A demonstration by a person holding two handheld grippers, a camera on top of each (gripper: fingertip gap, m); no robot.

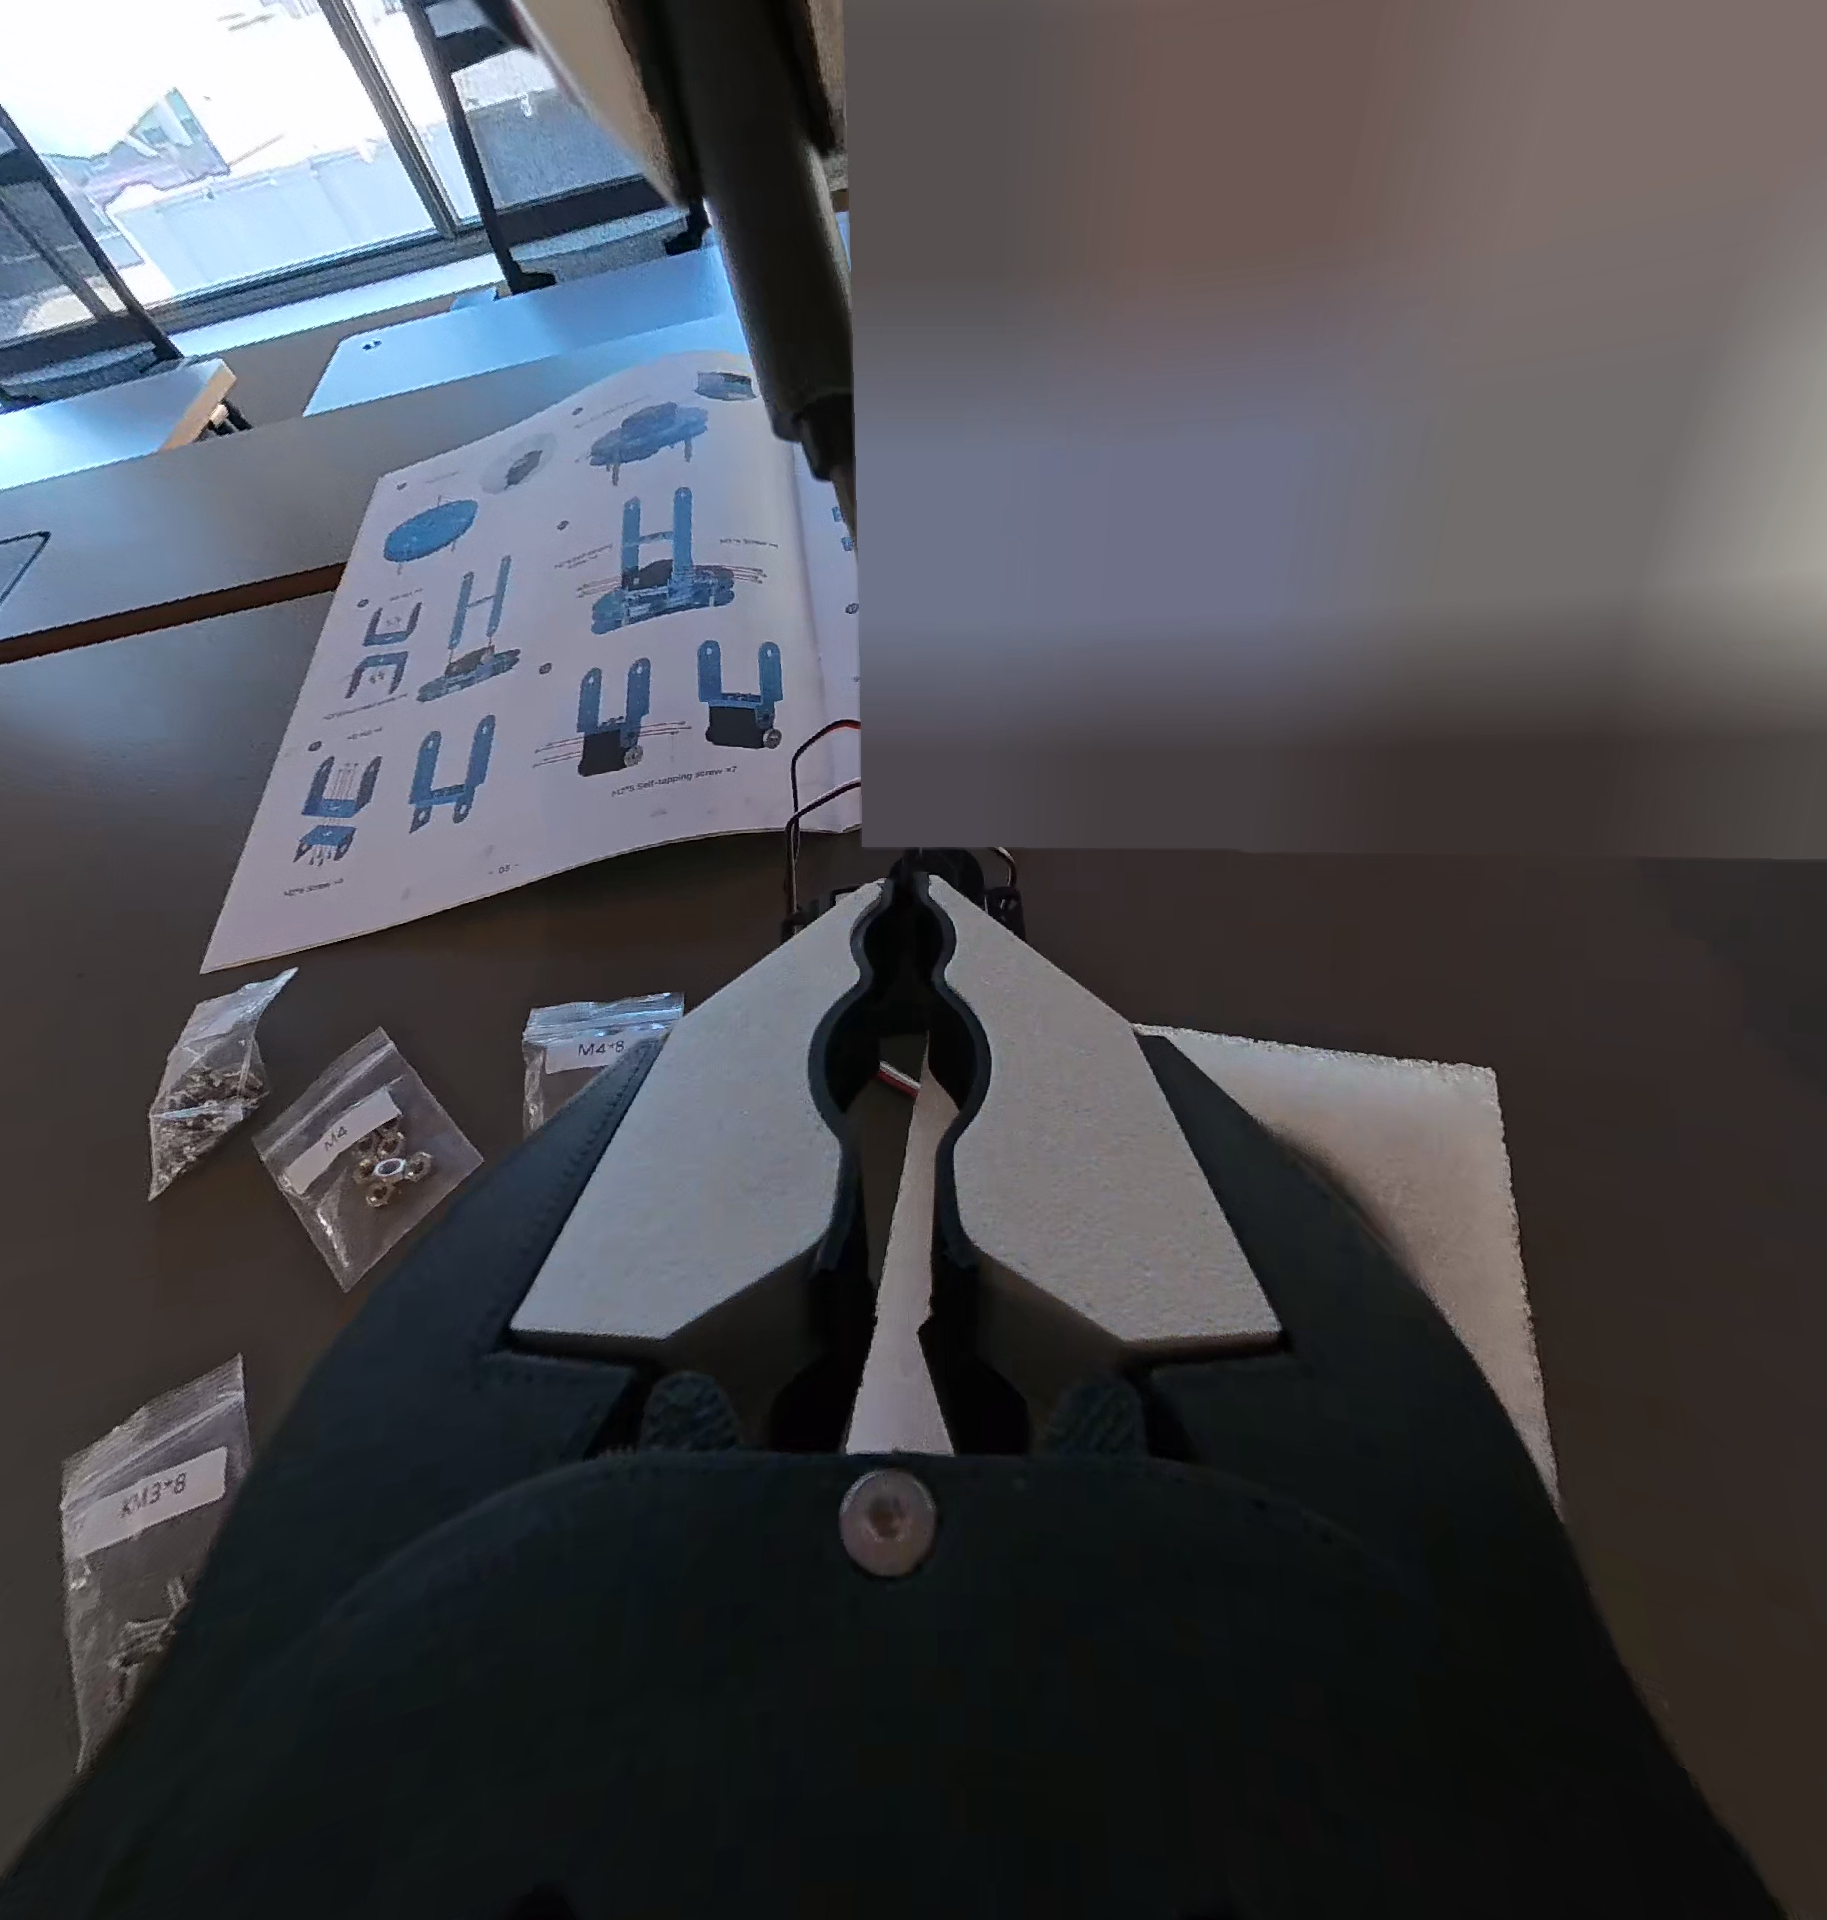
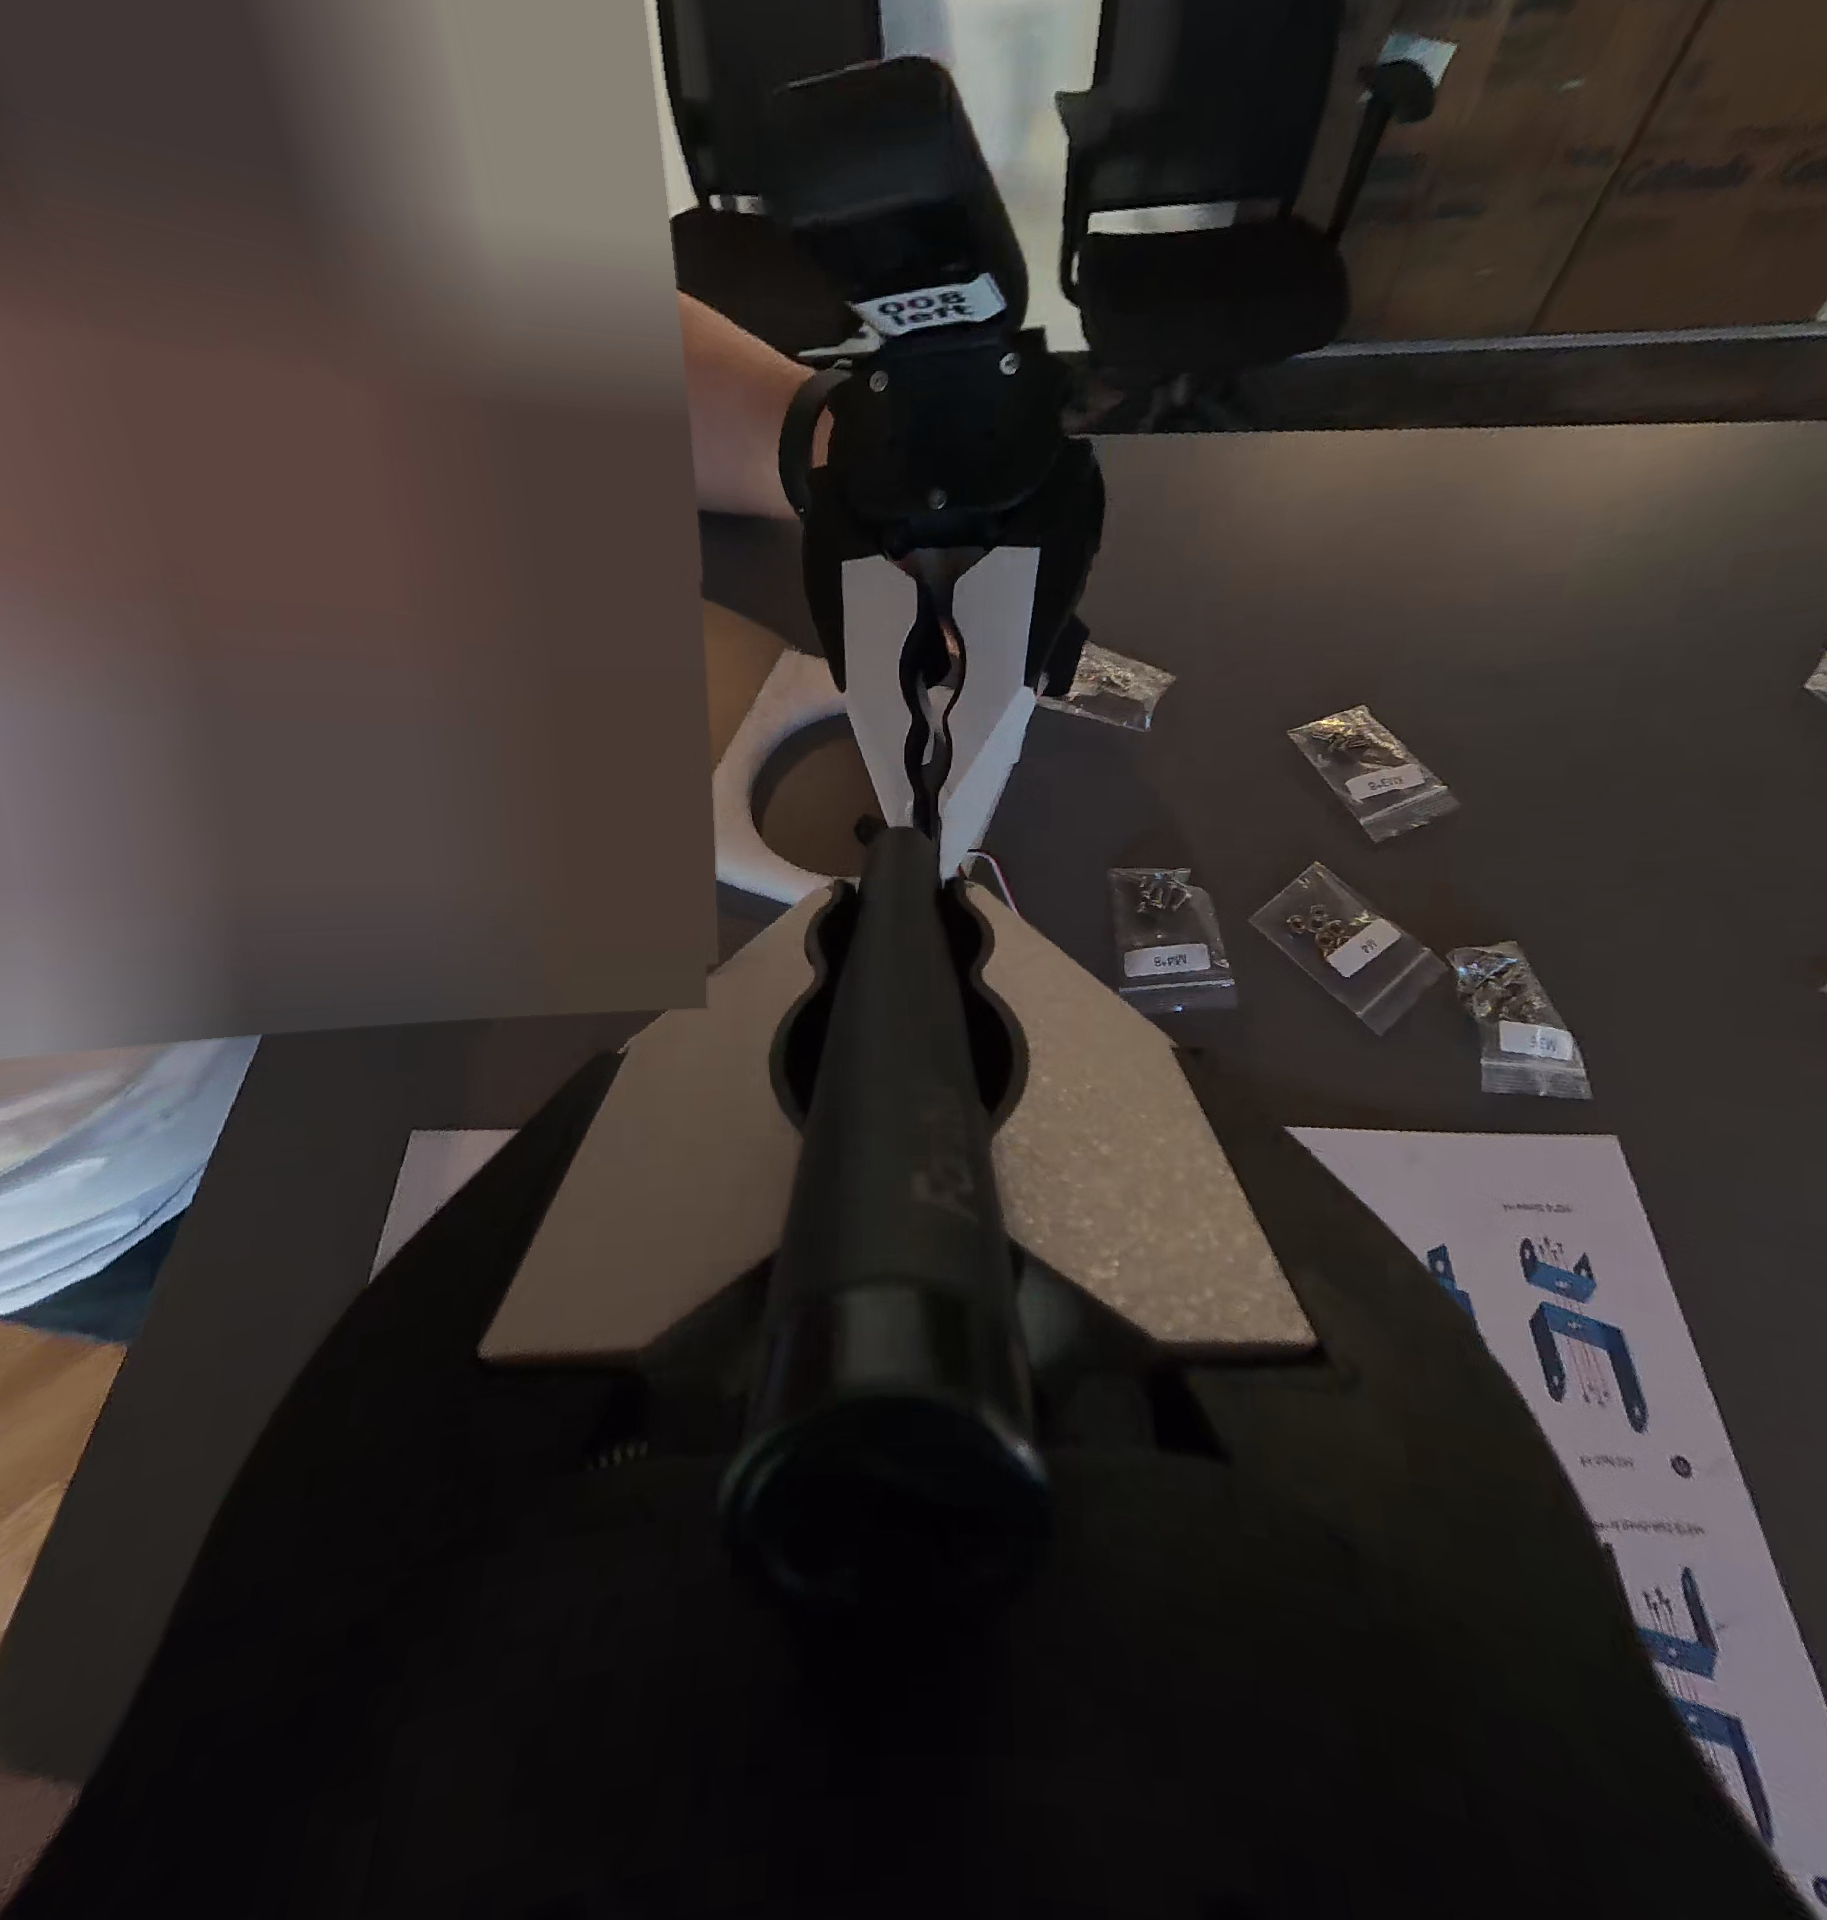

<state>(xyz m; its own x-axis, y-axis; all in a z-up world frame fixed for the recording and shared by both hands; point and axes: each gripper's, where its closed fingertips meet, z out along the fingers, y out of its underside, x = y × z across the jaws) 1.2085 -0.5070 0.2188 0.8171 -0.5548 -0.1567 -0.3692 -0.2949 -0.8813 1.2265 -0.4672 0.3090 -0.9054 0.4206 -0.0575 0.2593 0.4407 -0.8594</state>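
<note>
1. Right wrist view, bottom centre: the right hand-held gripper (image 2: 893, 883) is clamped on a black screwdriver (image 2: 904, 1174), whose handle runs along the gap between the fingers towards the lens.
2. Lower right of that view, an instruction sheet (image 2: 1574, 1382) with blue drawings lies flat on the dark table (image 2: 1460, 582).
3. Mid-right, several small clear bags of screws and nuts (image 2: 1340, 940) lie scattered, apart from one another.
4. Upper centre, the left hand-held gripper (image 2: 924, 821) points down at the screwdriver's tip, over a white foam pad (image 2: 748, 779).
5. Left wrist view, centre: the left hand-held gripper (image 1: 911, 883) has its fingers together at the tips, pinching a small black part with wires (image 1: 919, 868); what the part is cannot be made out.
6. Left side, screw bags (image 1: 369, 1153) lie near the fingers; the instruction sheet (image 1: 535, 665) lies beyond them.
</note>
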